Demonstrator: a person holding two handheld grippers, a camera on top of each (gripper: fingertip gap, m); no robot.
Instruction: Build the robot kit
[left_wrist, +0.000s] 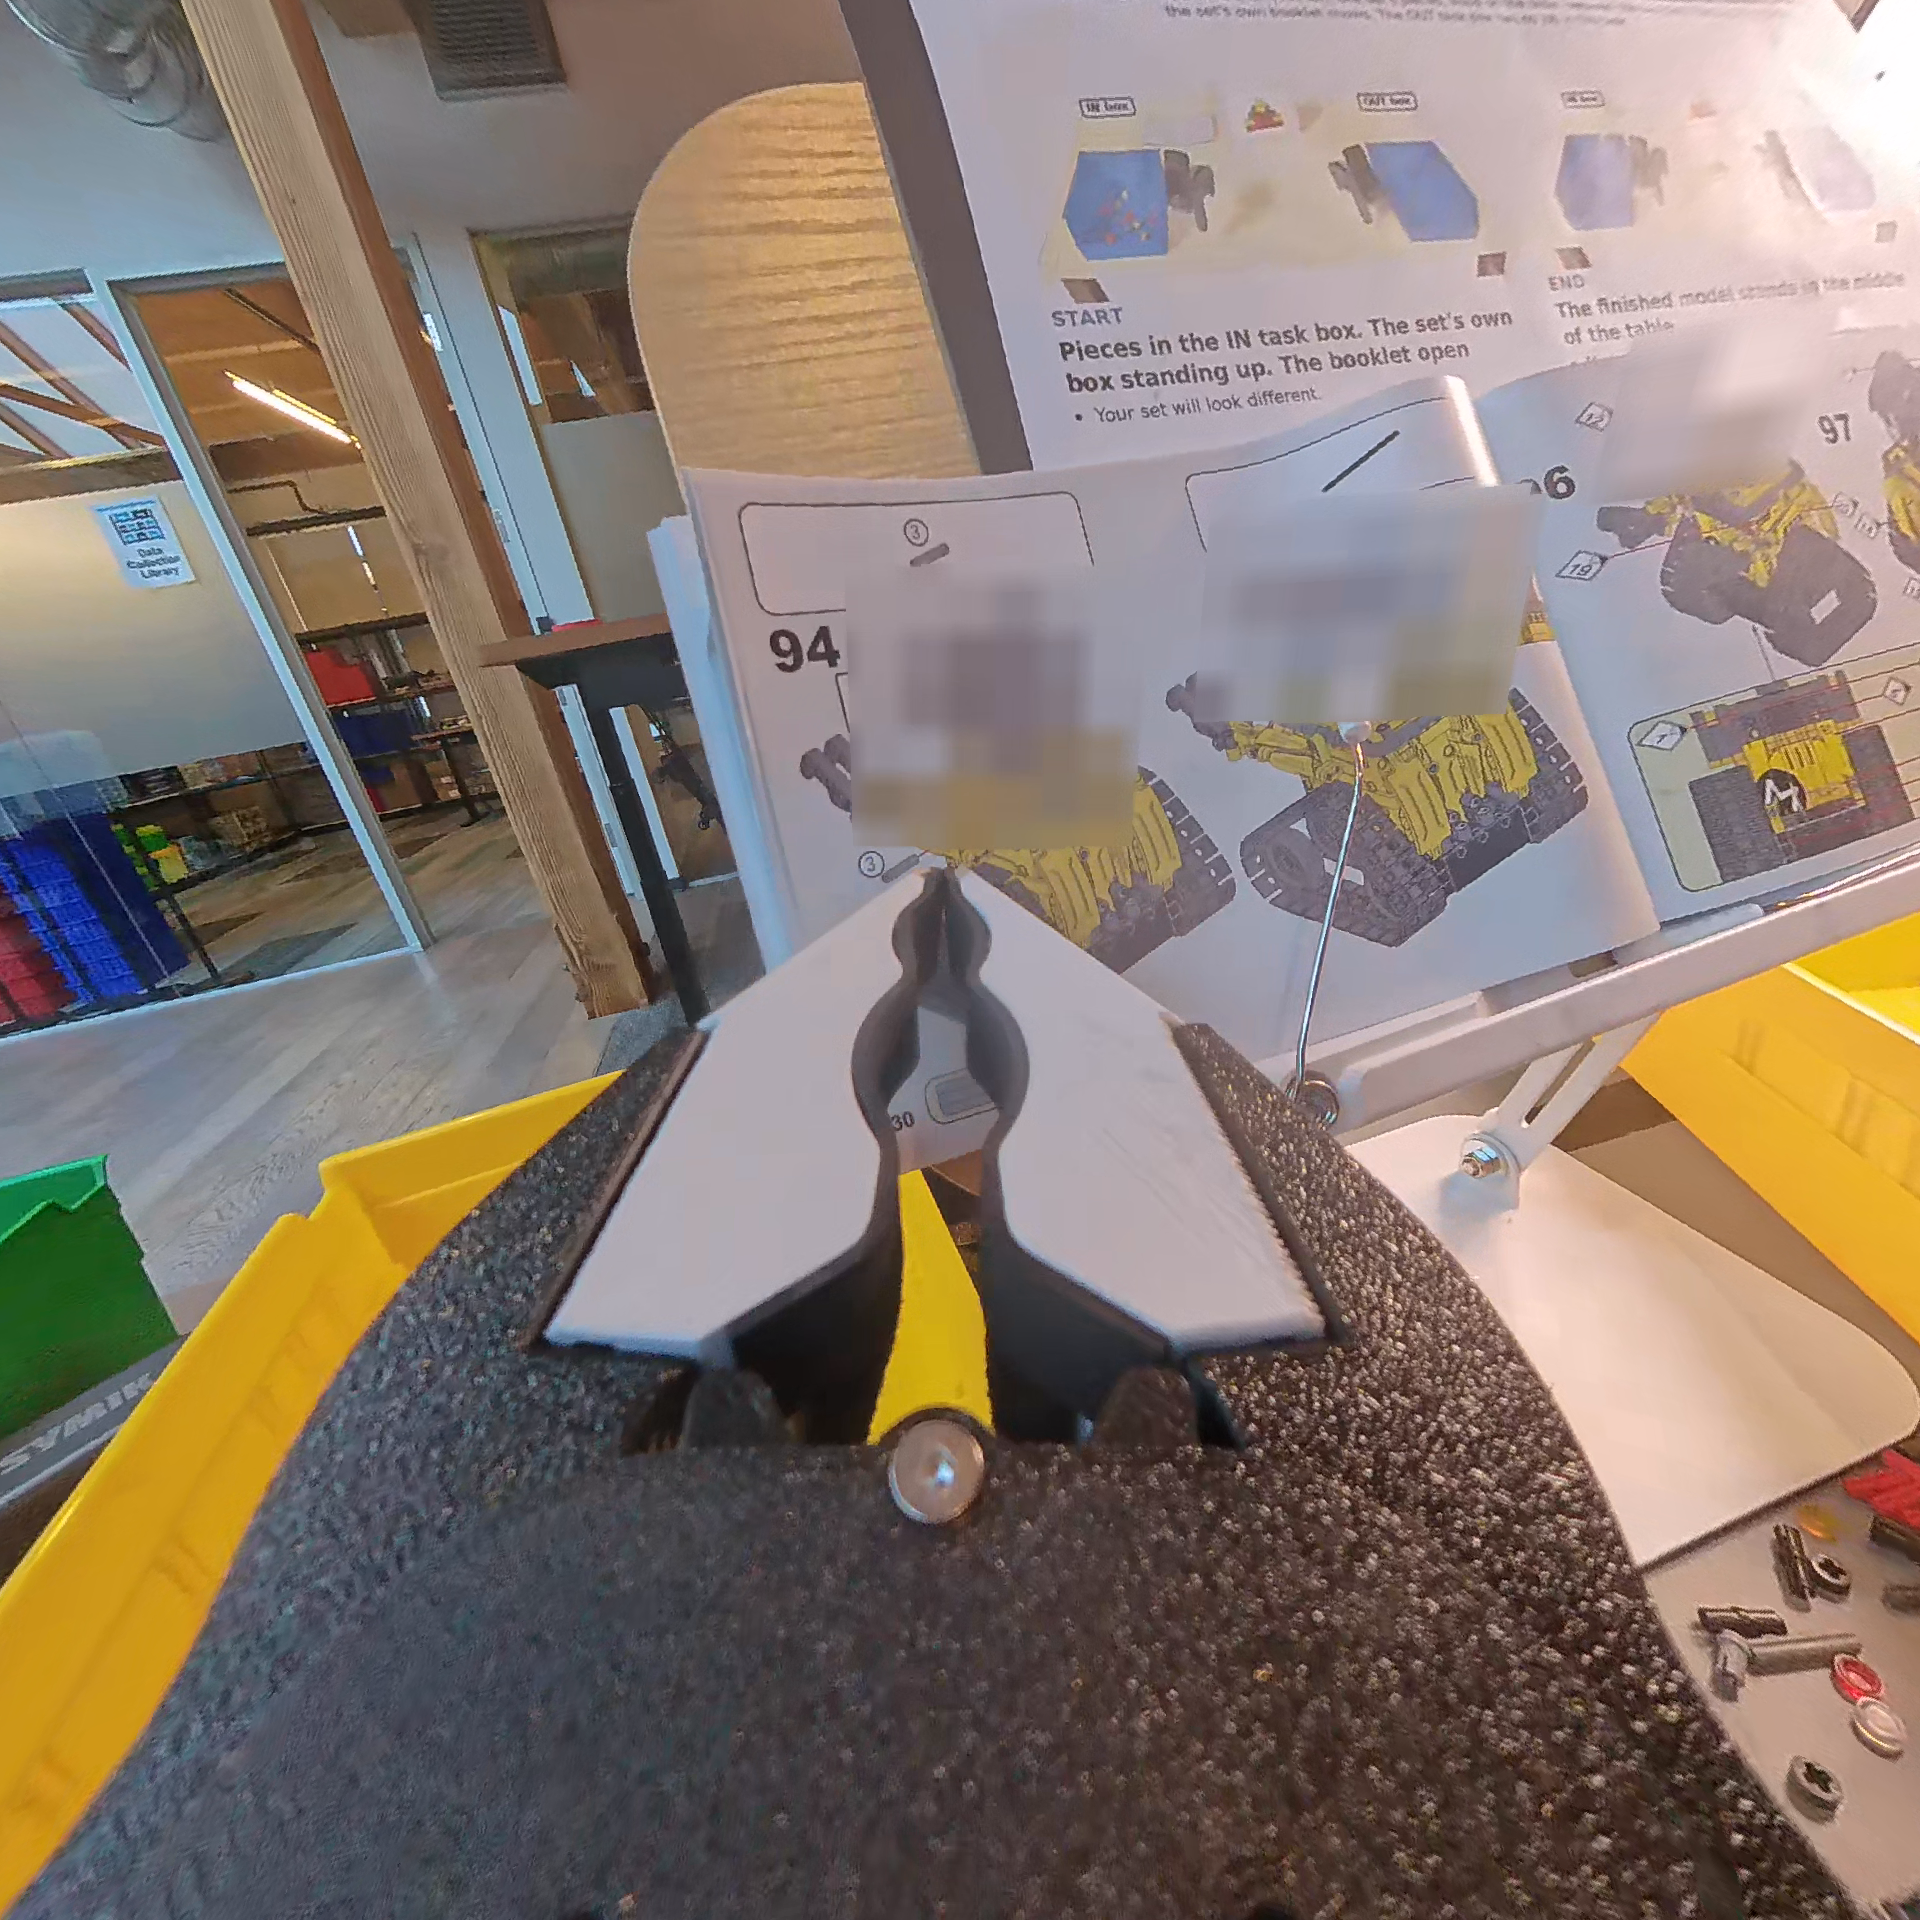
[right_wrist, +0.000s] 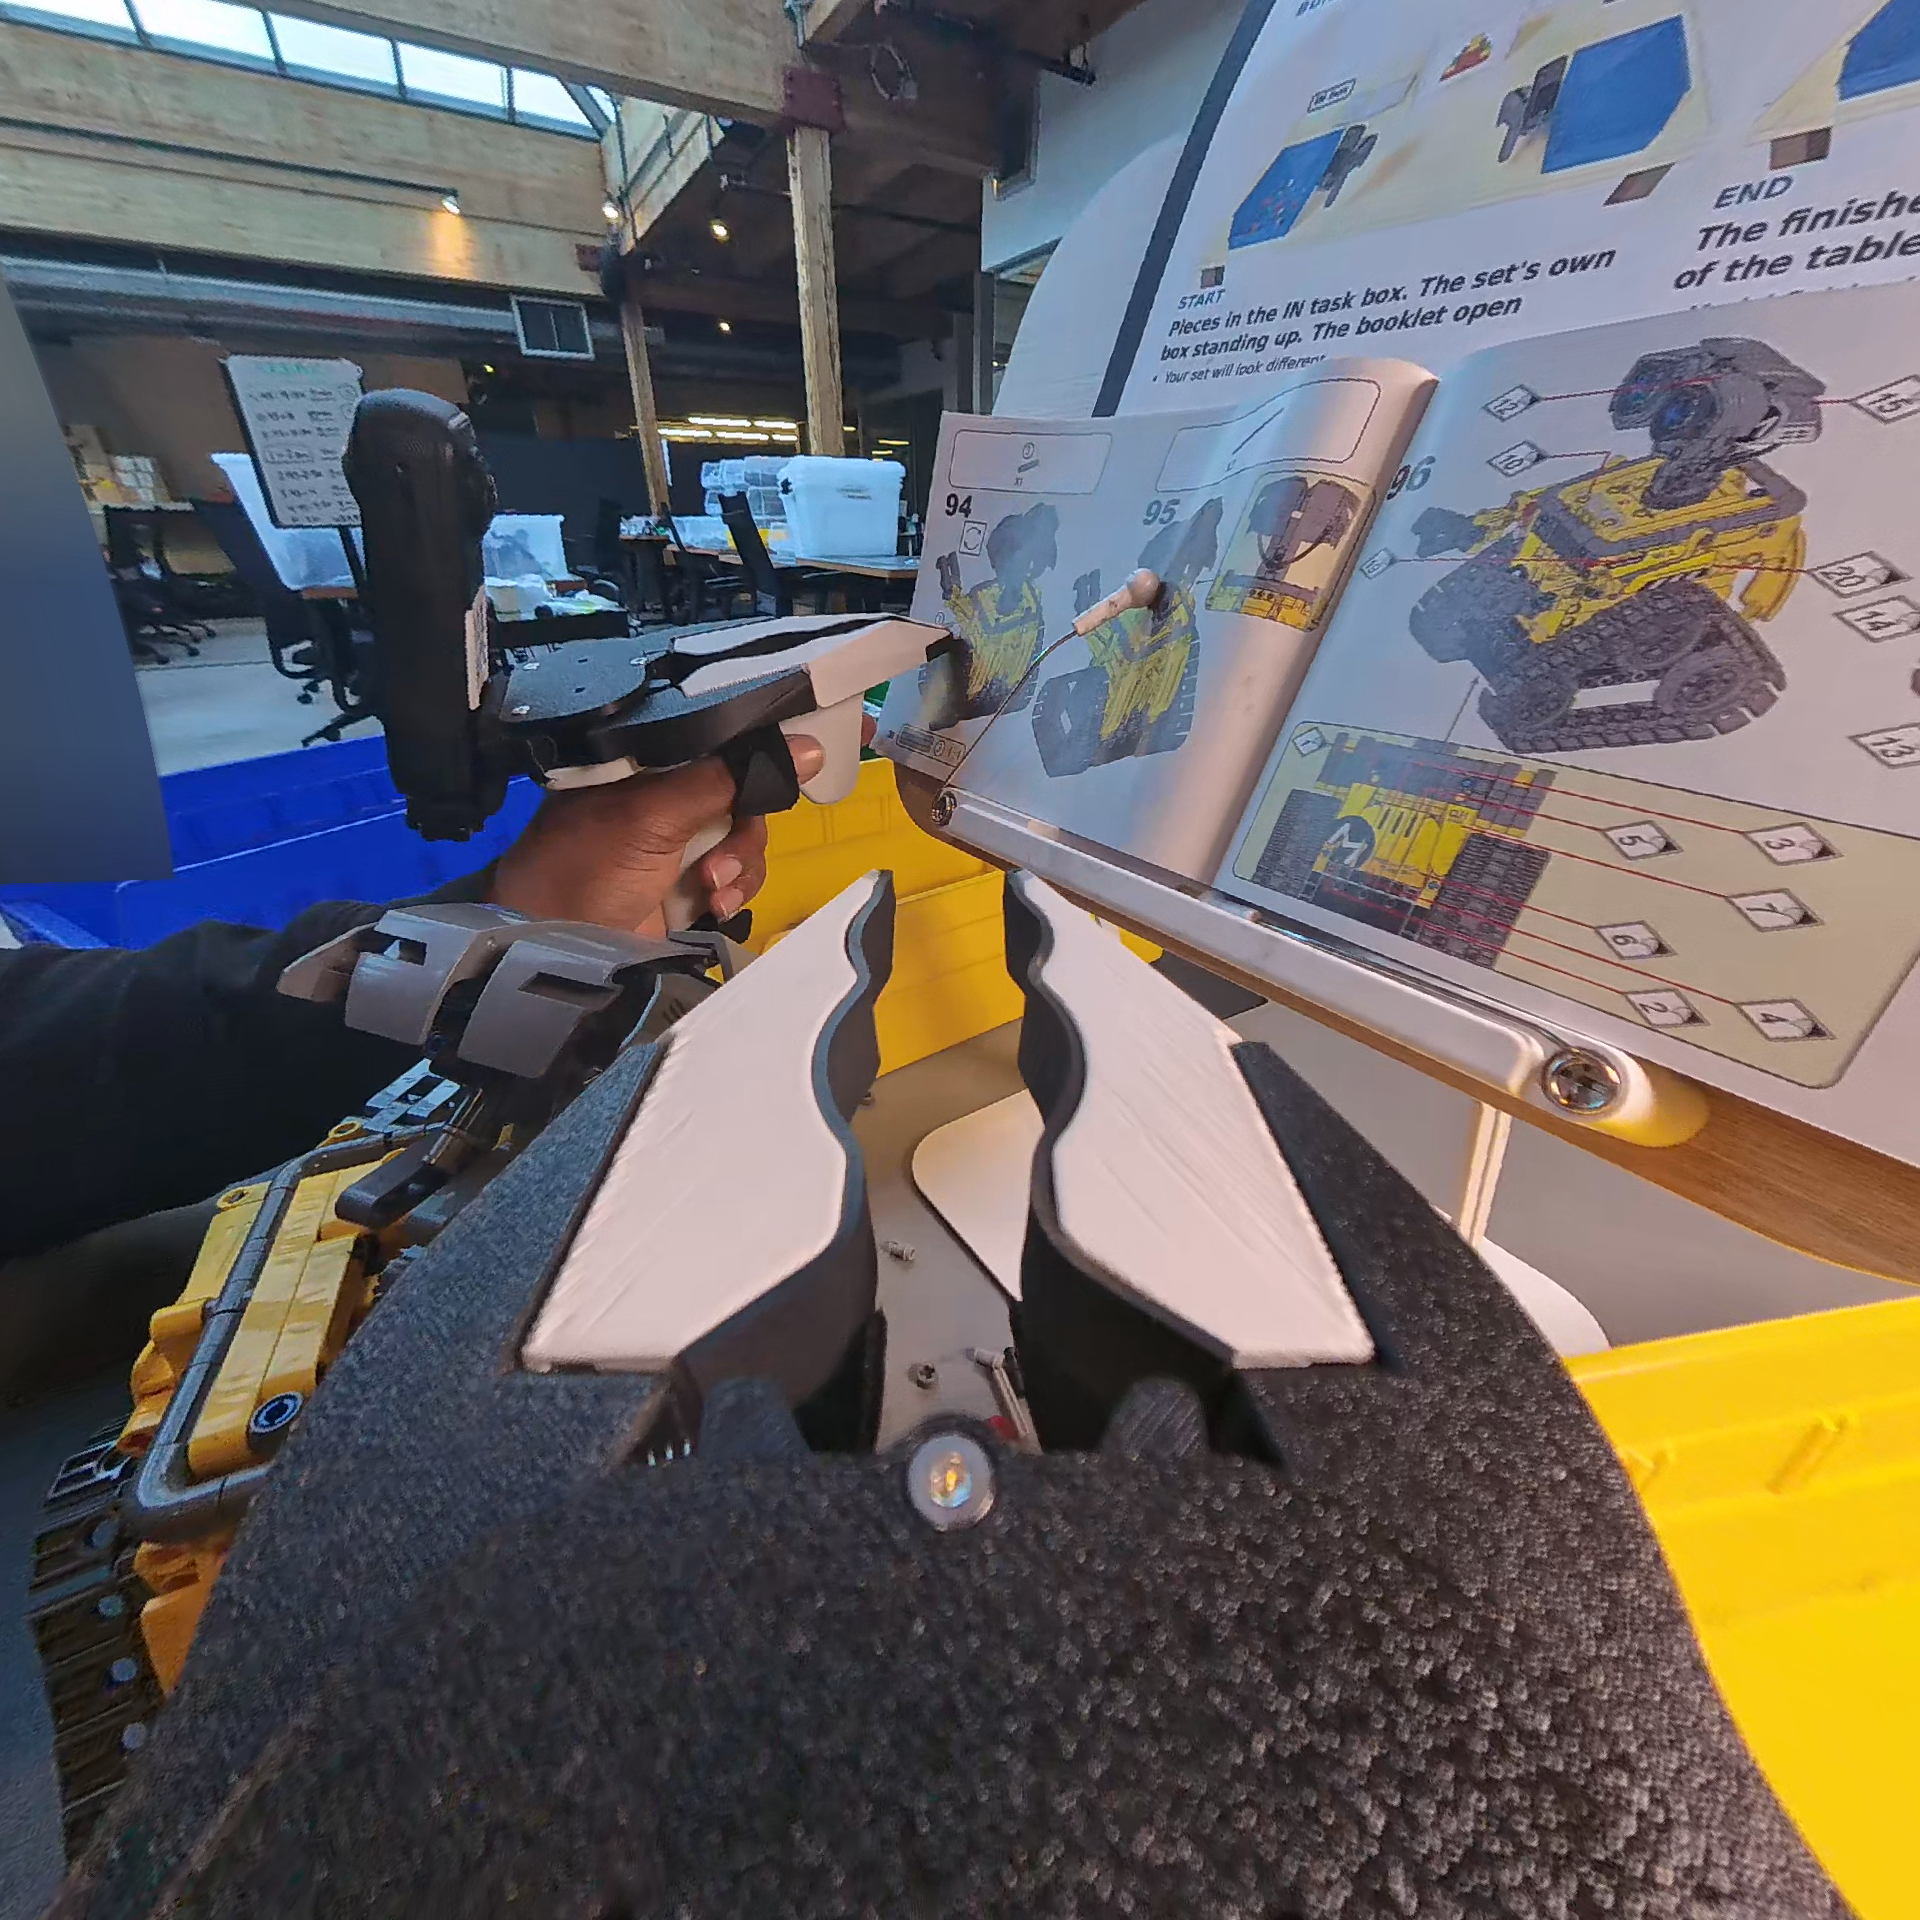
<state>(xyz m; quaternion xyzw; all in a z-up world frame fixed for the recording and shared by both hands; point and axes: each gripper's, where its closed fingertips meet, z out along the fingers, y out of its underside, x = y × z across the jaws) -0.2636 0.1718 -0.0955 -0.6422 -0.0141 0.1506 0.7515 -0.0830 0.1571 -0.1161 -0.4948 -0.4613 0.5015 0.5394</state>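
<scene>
Your right gripper (right_wrist: 948, 914) hangs parted and empty above the tabletop (right_wrist: 935, 1278). Your left gripper (left_wrist: 943, 883), tips closed, pinches the booklet (left_wrist: 1299, 748) page's lower edge on its stand (left_wrist: 1558, 987); yanking could tear it.

A pale tabletop (left_wrist: 1704, 1621) carries a white stand base (left_wrist: 1621, 1340); small dark and red loose pieces (left_wrist: 1808, 1621) lie beside it; yellow bins (left_wrist: 208, 1382) sit at its edges; a yellow-and-grey brick model (right_wrist: 239, 1309) stands nearby.

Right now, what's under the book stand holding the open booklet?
Under the book stand: its white base plate on the table, small loose parts and a yellow bin. The right gripper hides the rest.
</scene>
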